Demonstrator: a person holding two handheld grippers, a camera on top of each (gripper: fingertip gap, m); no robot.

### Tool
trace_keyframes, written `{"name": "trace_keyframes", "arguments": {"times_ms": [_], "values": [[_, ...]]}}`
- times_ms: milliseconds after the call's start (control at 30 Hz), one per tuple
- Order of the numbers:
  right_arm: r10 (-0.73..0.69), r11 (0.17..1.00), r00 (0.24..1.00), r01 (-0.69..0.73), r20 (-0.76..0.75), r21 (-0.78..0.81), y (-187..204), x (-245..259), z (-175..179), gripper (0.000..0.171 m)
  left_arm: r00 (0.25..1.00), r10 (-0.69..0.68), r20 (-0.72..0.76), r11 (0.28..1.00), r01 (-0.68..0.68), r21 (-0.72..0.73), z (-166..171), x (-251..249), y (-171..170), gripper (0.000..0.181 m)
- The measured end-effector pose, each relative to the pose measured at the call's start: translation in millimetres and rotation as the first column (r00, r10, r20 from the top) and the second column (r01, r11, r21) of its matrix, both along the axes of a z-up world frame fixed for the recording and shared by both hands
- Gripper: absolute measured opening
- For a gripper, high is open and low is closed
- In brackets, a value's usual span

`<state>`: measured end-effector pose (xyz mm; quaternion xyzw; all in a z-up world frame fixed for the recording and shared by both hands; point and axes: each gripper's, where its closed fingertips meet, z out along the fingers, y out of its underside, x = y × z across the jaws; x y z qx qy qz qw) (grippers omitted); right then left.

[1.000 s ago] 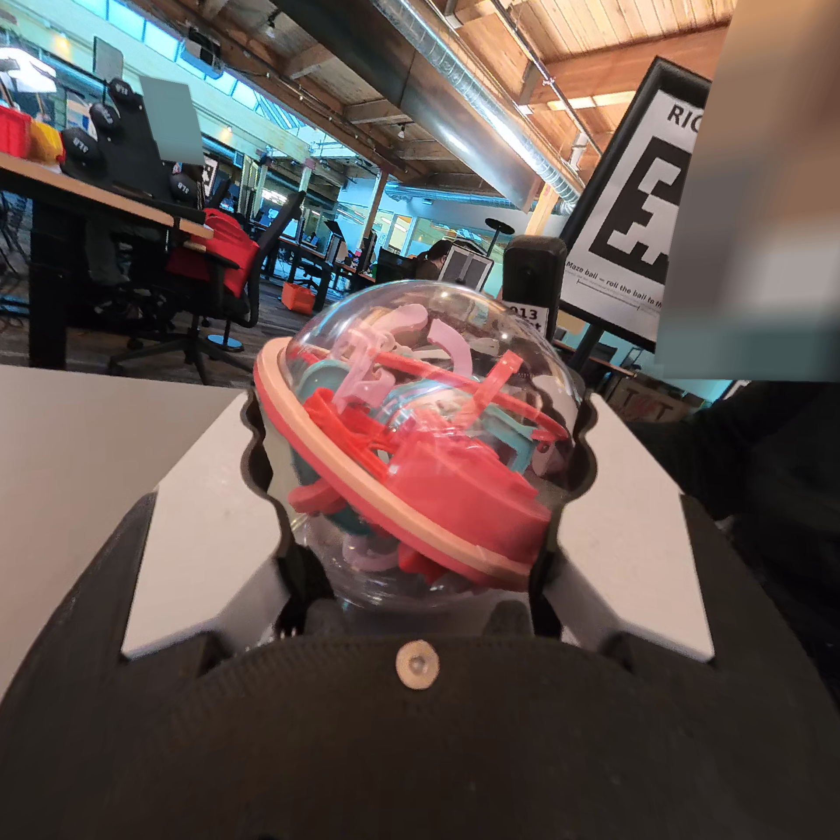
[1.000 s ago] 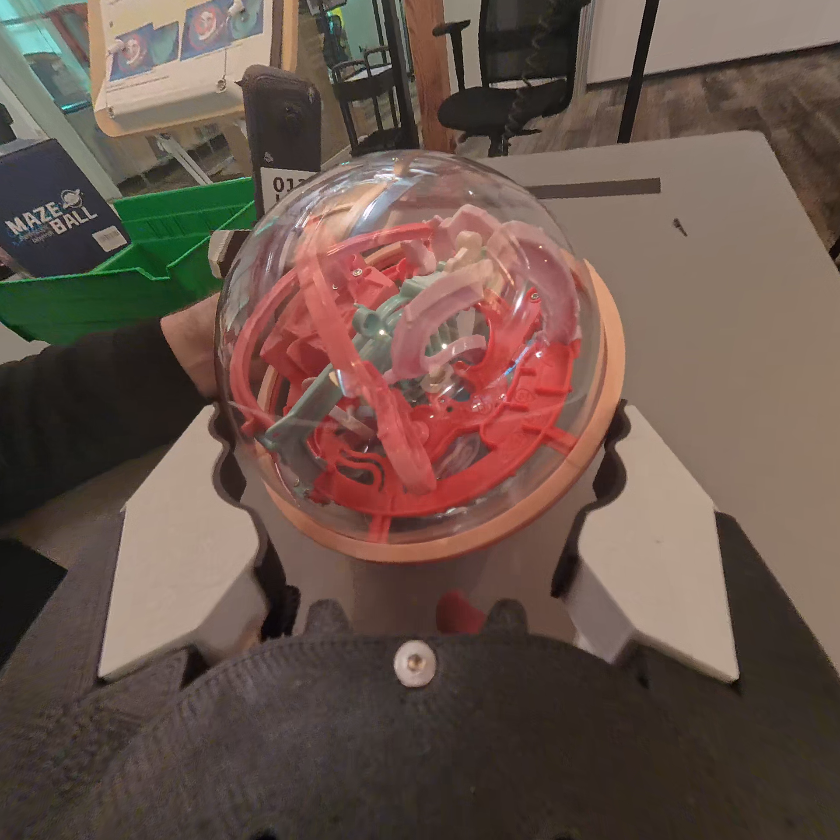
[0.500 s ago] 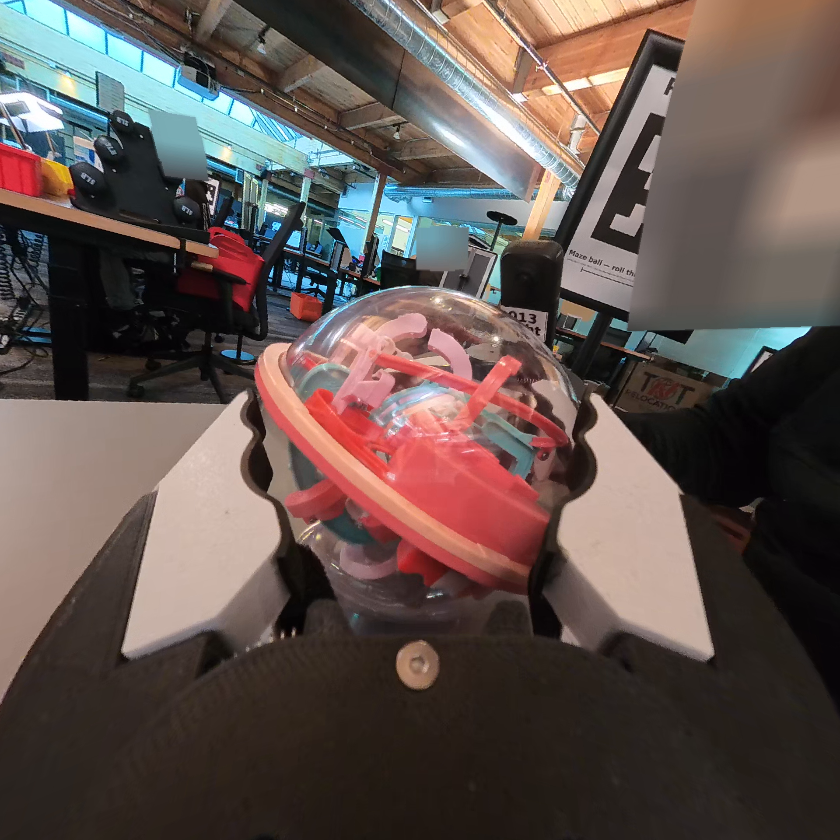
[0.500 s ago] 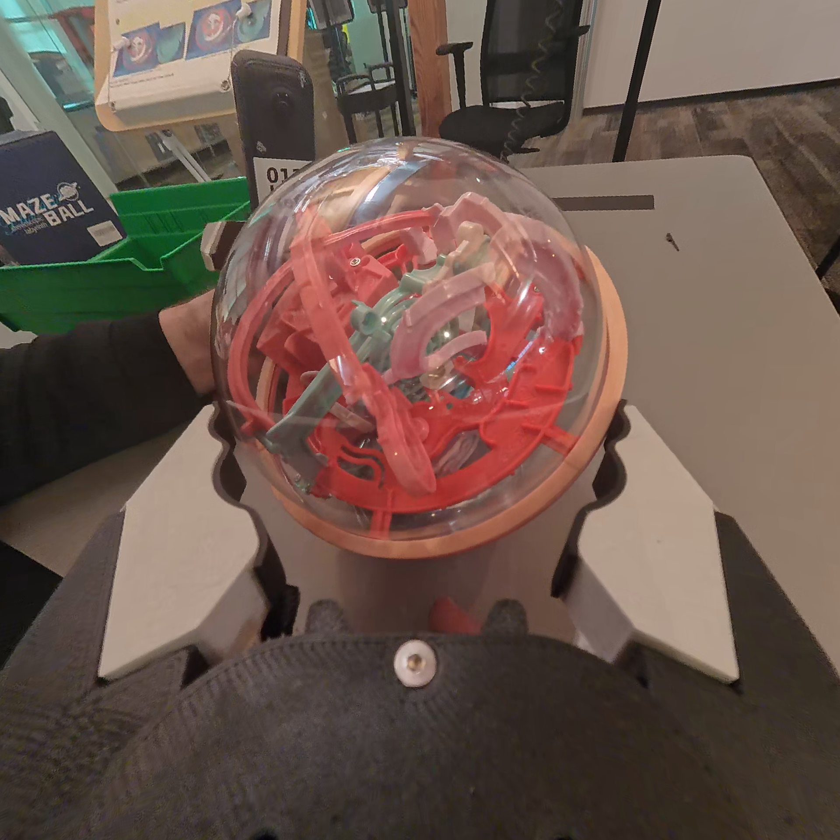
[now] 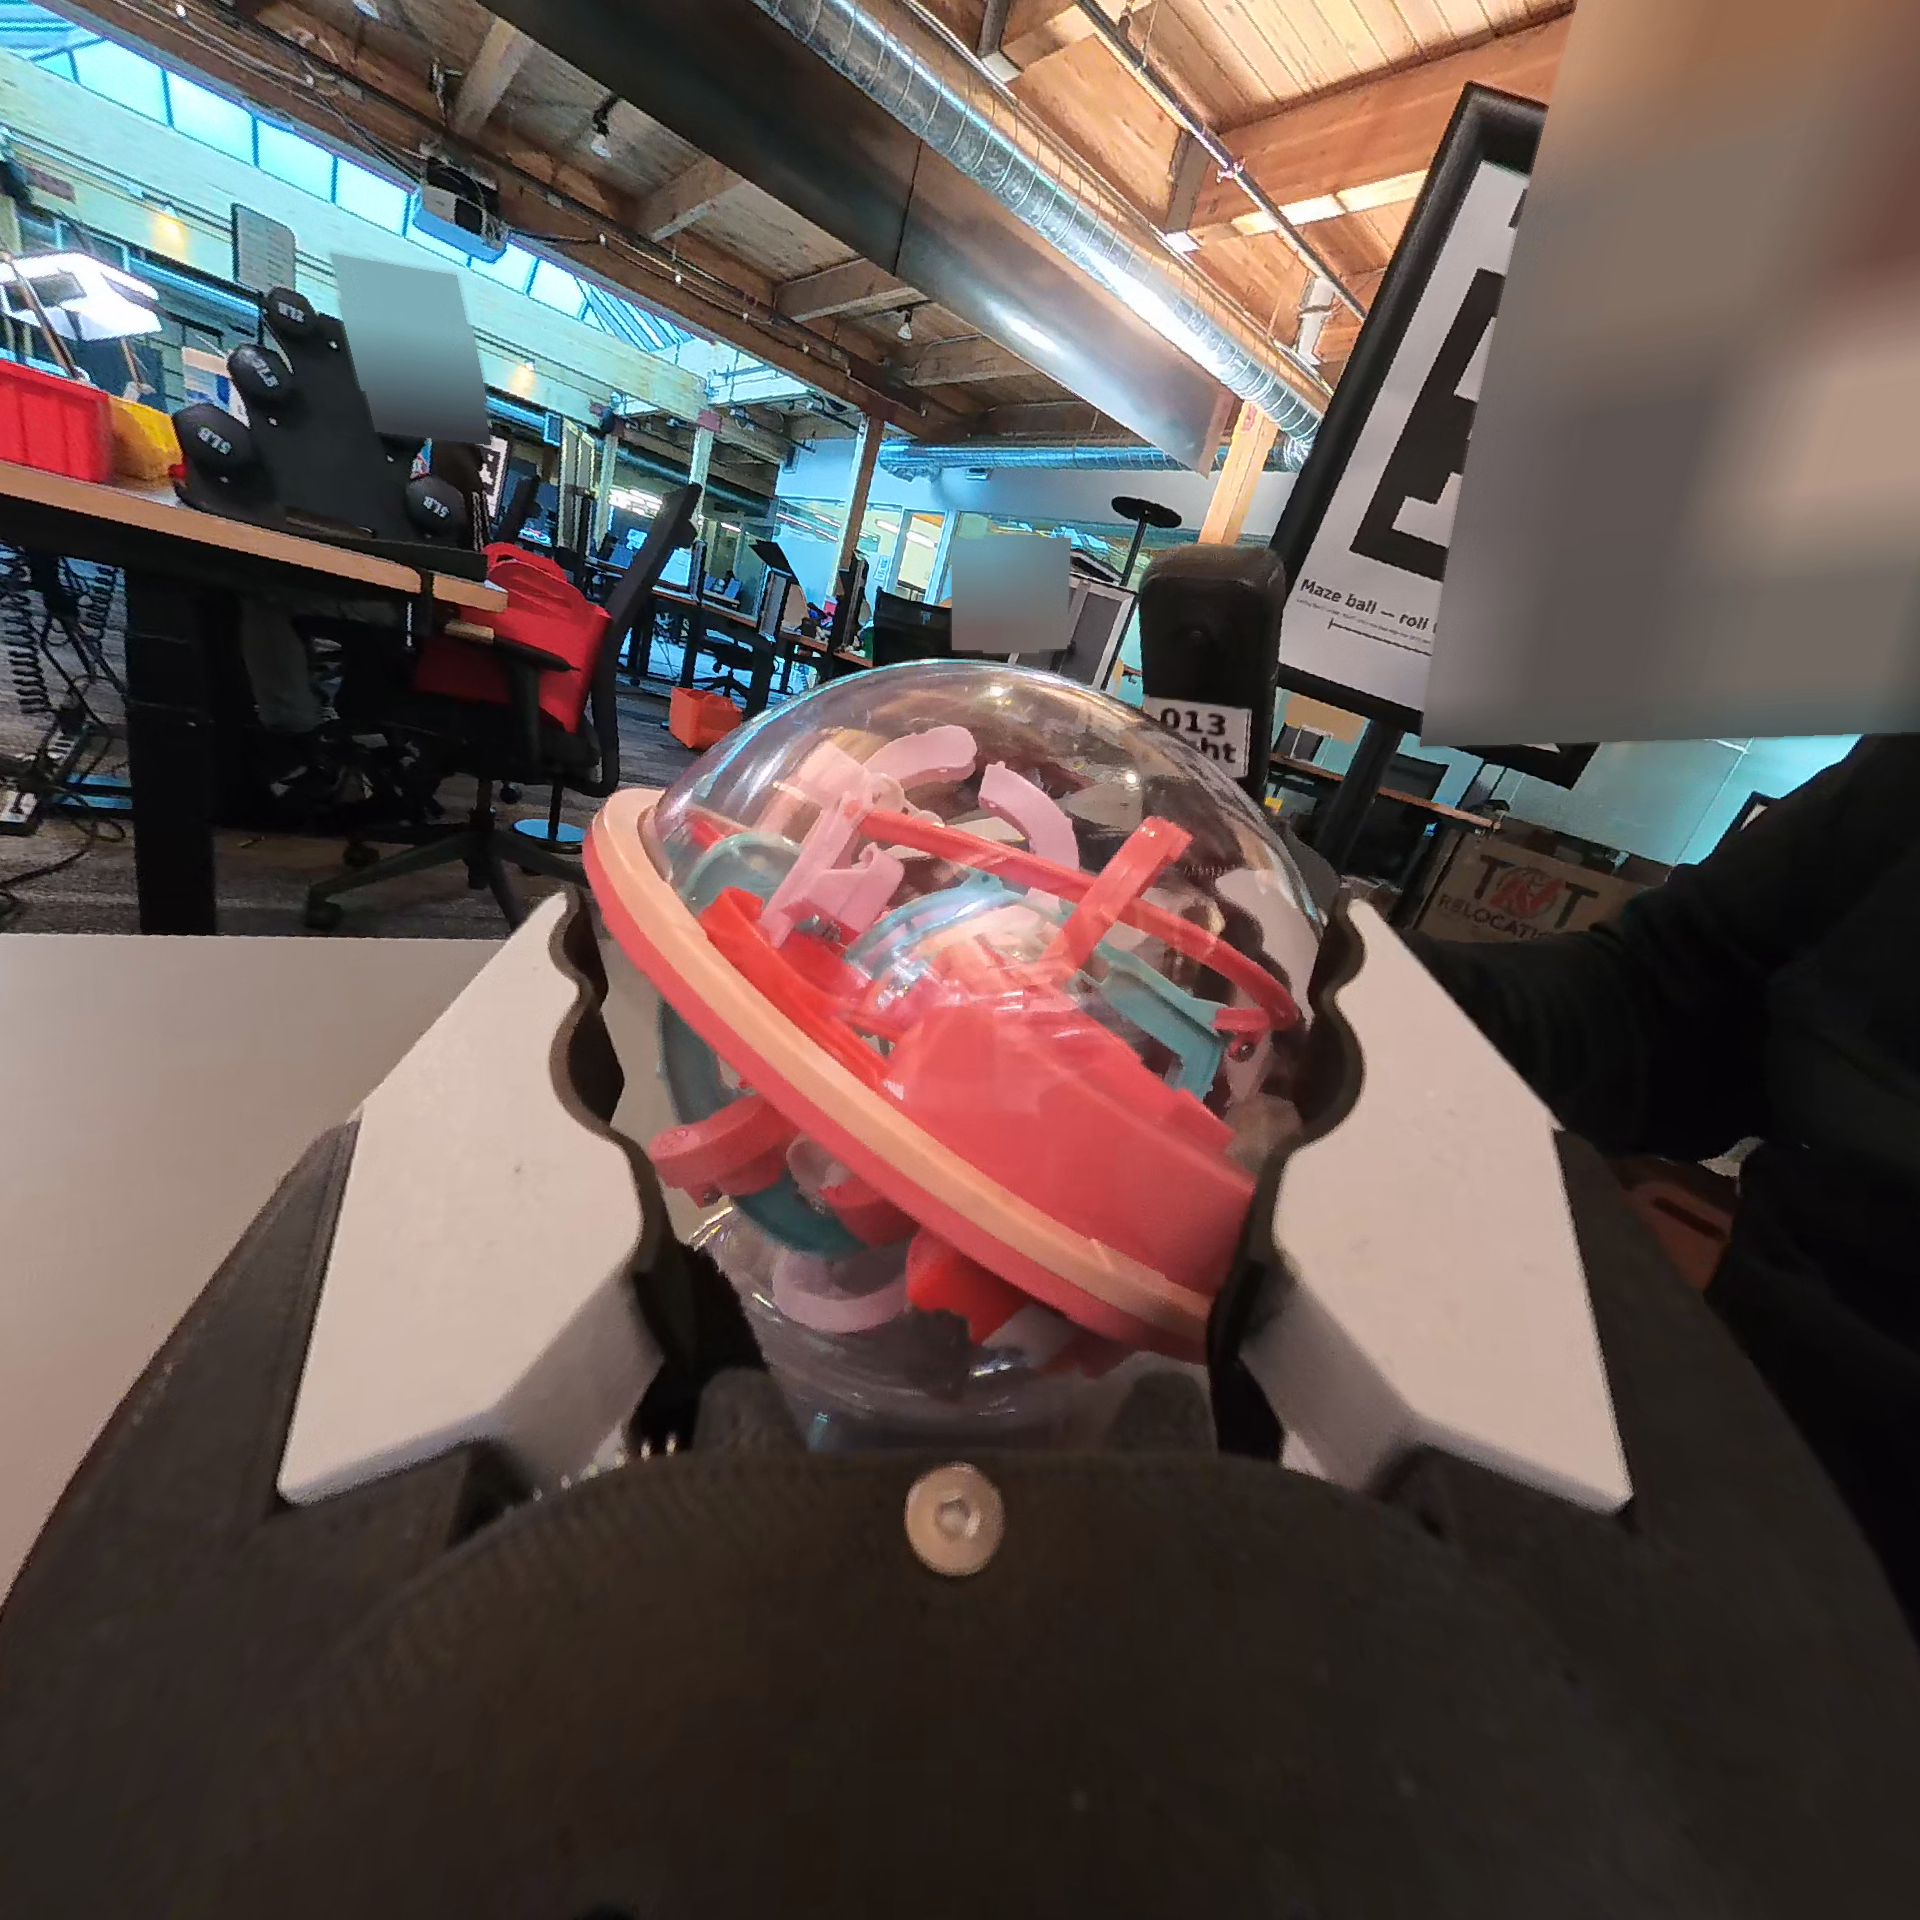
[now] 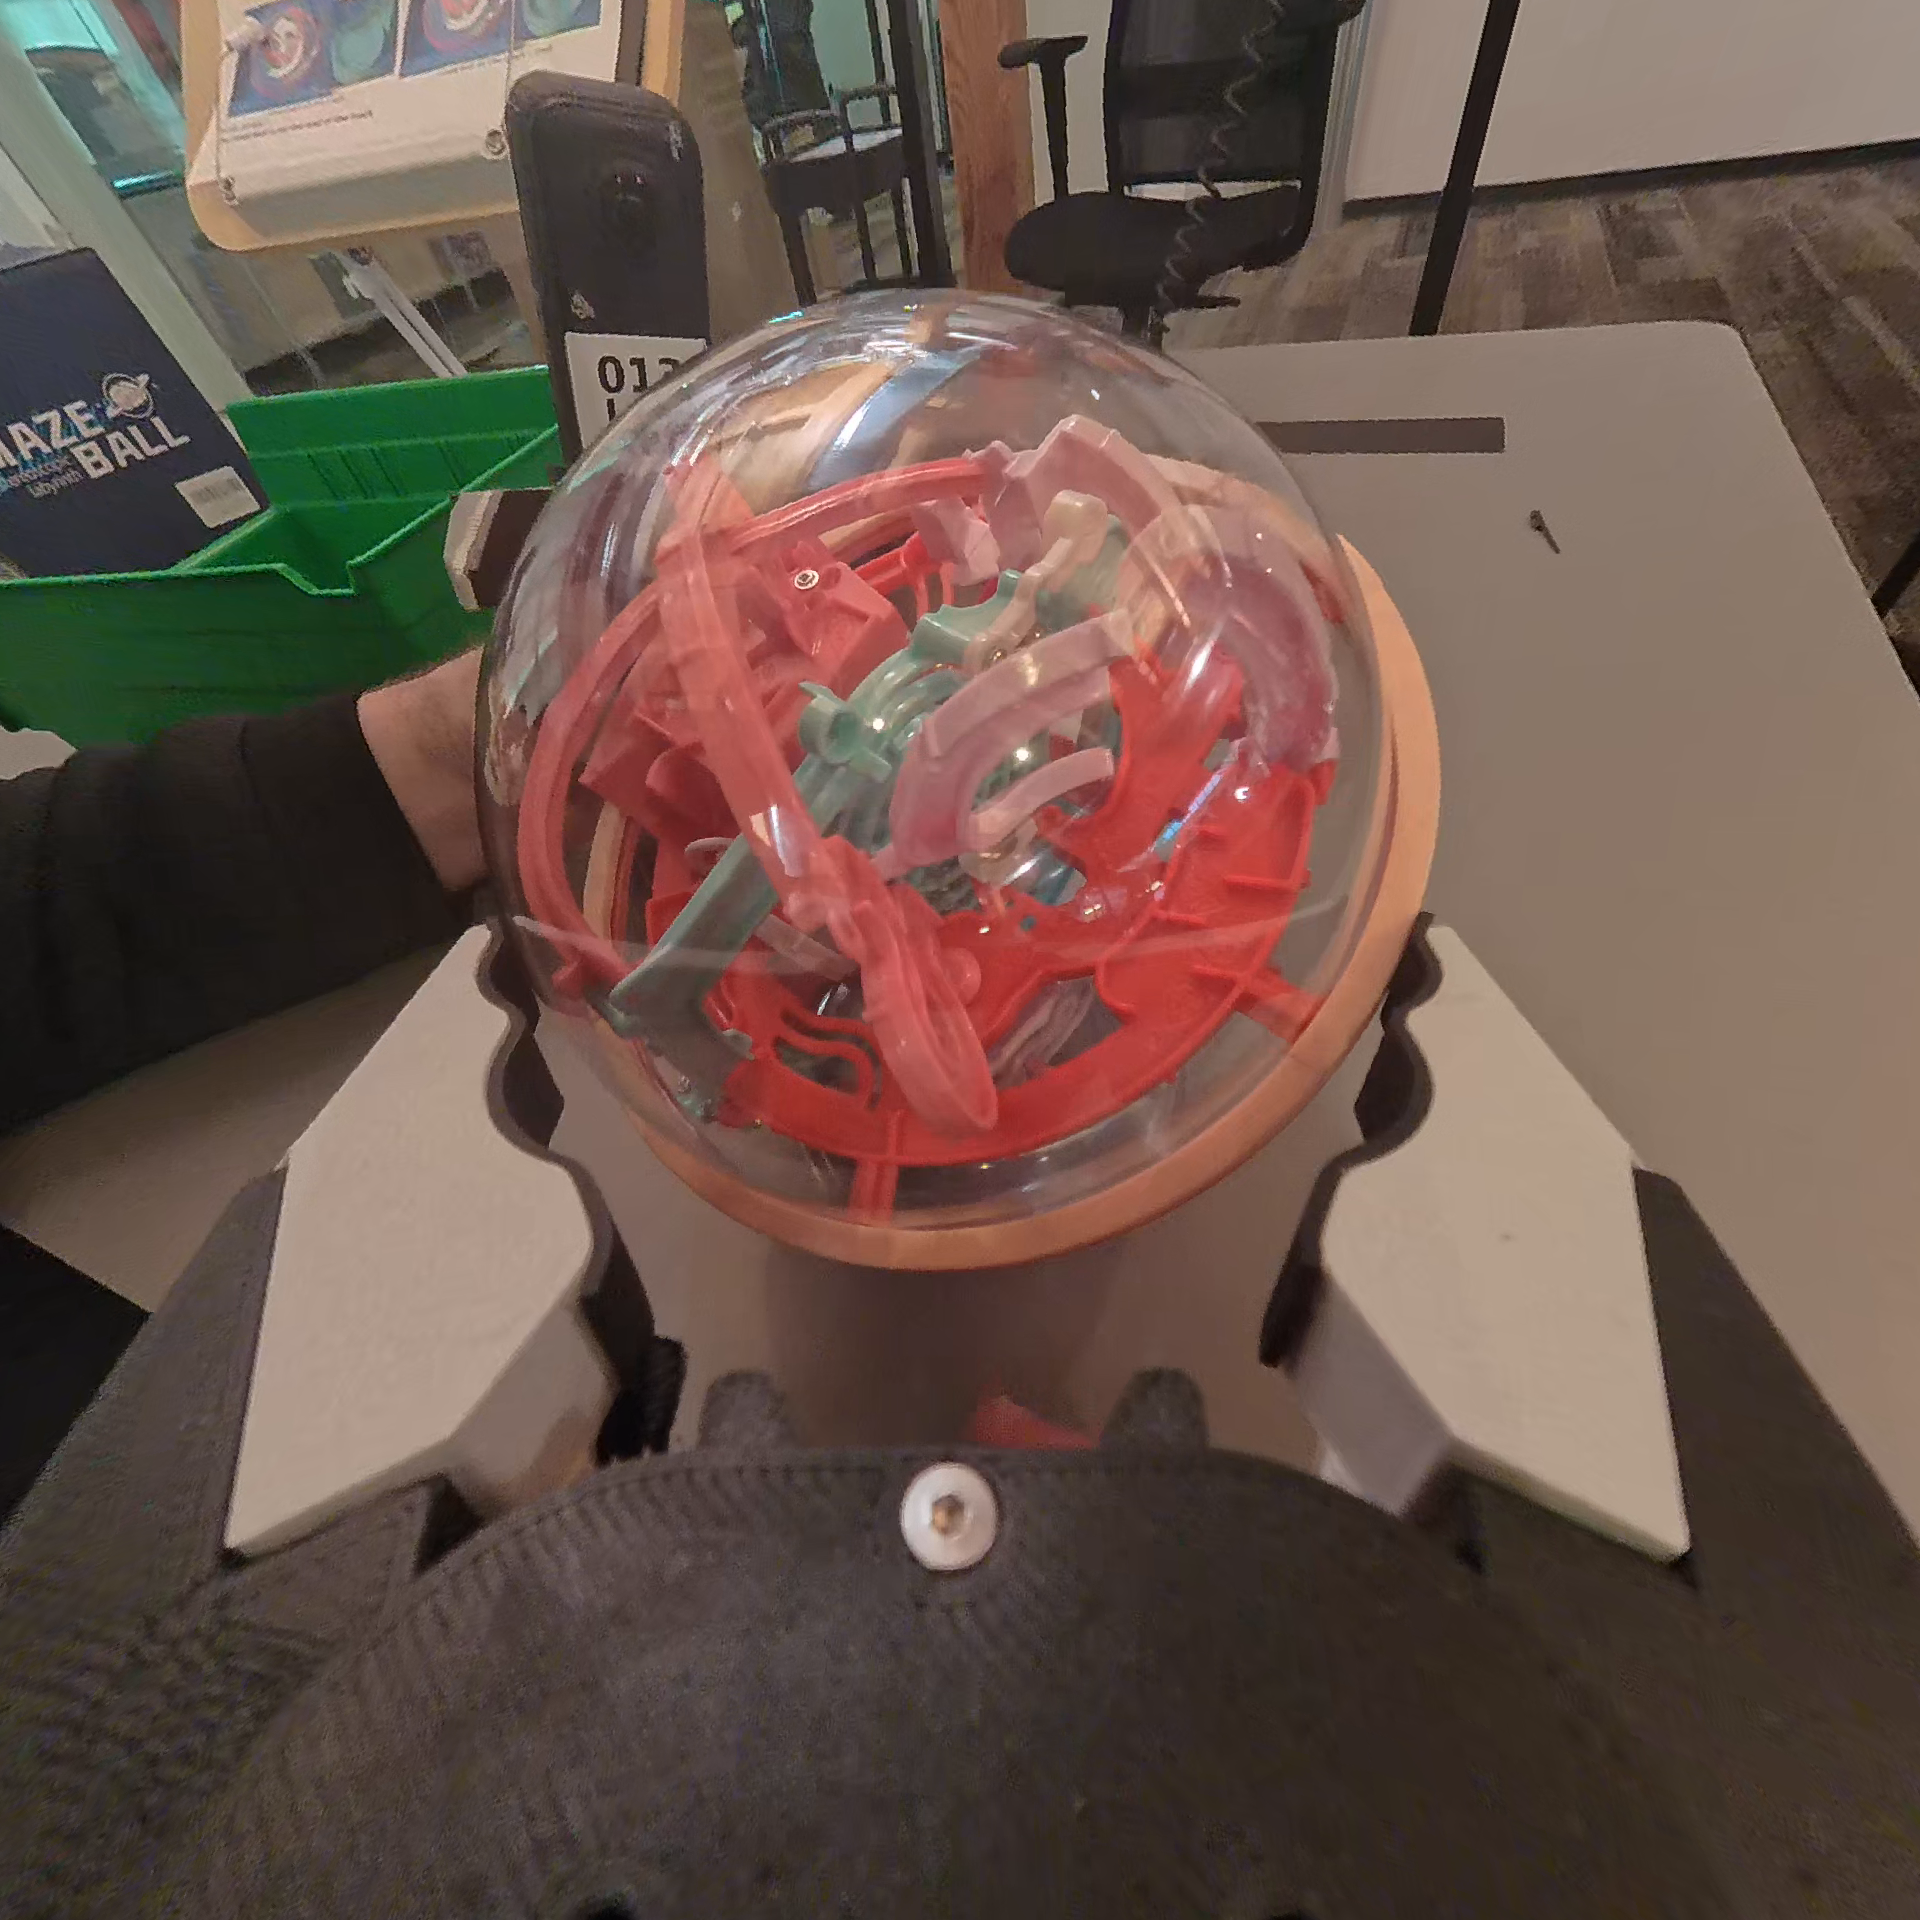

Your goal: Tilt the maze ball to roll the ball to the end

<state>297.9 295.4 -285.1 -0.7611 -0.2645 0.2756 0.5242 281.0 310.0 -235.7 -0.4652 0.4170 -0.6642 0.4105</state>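
Since a second earlier, the left wrist view had swung lower, so the pale table (image 5: 208, 1091) filled more of its 9 o'clock side, and in the right wrist view the maze ball (image 6: 935, 790) had risen slightly toward 12 o'clock, uncovering more table near the gripper. Both grippers held the same clear sphere between them. The left gripper (image 5: 951, 1091) was closed on the maze ball (image 5: 966, 997), its dark wavy pads pressing the shell at 9 and 3 o'clock. From that side the peach and red equator ring (image 5: 831, 1081) ran tilted, high at 10 o'clock and low at 4 o'clock, with red, pink and teal tracks packed inside. The right gripper (image 6: 956, 1018) clasped the sphere likewise, the white fingers (image 6: 436, 1195) spread wide by its girth; there the ring (image 6: 1039, 1236) showed along the lower edge from 6 to 3 o'clock. The small rolling ball inside could not be made out among the tracks. A dark sleeve (image 6: 187, 862) and a hand (image 6: 426, 769) lay at 9 o'clock of the sphere in the right wrist view, with a green bin (image 6: 260, 592) and a dark blue box (image 6: 94, 447) beyond them at 10 o'clock. A strip of dark tape (image 6: 1392, 434) lay on the table (image 6: 1610, 831) at 1 o'clock.
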Motion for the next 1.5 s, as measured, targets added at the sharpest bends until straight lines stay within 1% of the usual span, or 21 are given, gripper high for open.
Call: {"name": "trace_keyframes", "arguments": {"times_ms": [233, 333, 500, 667, 767, 1200, 1333, 1467, 1500], "values": [[0.020, 1.000, 1.000, -0.020, 0.001, -0.018, 0, 1, 1, 0.156, 1.000, 0.005, -0.005, 1.000, -0.005, 0.006, 0, 0, 1, 0.131], [0.033, 0.998, 0.999, -0.035, -0.043, -0.048, 2, 1, 6, 0.155, 1.000, -0.005, -0.018, 1.000, 0.005, -0.012, -1, 0, 2, 0.131], [0.082, 0.995, 0.996, -0.081, 0.019, -0.053, 6, 3, 1, 0.156, 1.000, -0.015, -0.026, 1.000, 0.015, -0.022, -1, 2, 7, 0.130], [0.089, 0.996, 0.994, -0.088, 0.070, -0.021, 6, 5, -2, 0.155, 1.000, -0.016, -0.018, 0.999, 0.016, 0.028, 0, 2, 6, 0.129], [0.086, 0.996, 0.994, -0.086, 0.066, -0.008, 5, 5, -4, 0.155, 1.000, -0.009, -0.010, 0.998, 0.010, 0.065, 2, 3, 4, 0.129], [0.085, 0.996, 0.993, -0.086, 0.078, 0.017, 6, 5, -4, 0.155, 1.000, -0.006, 0.008, 0.996, 0.006, 0.086, 3, 3, 4, 0.129], [0.079, 0.997, 0.994, -0.079, 0.078, -0.005, 5, 5, -4, 0.155, 1.000, -0.009, -0.002, 0.997, 0.009, 0.073, 2, 4, 5, 0.129], [0.067, 0.996, 0.996, -0.063, 0.052, -0.067, 5, 7, -3, 0.153, 0.999, -0.010, -0.038, 1.000, 0.010, 0.016, 1, 2, 9, 0.130], [0.055, 0.996, 0.997, -0.050, 0.060, -0.080, 6, 8, -3, 0.150, 0.999, -0.005, -0.052, 1.000, 0.005, -0.003, 0, 1, 11, 0.135]]}}
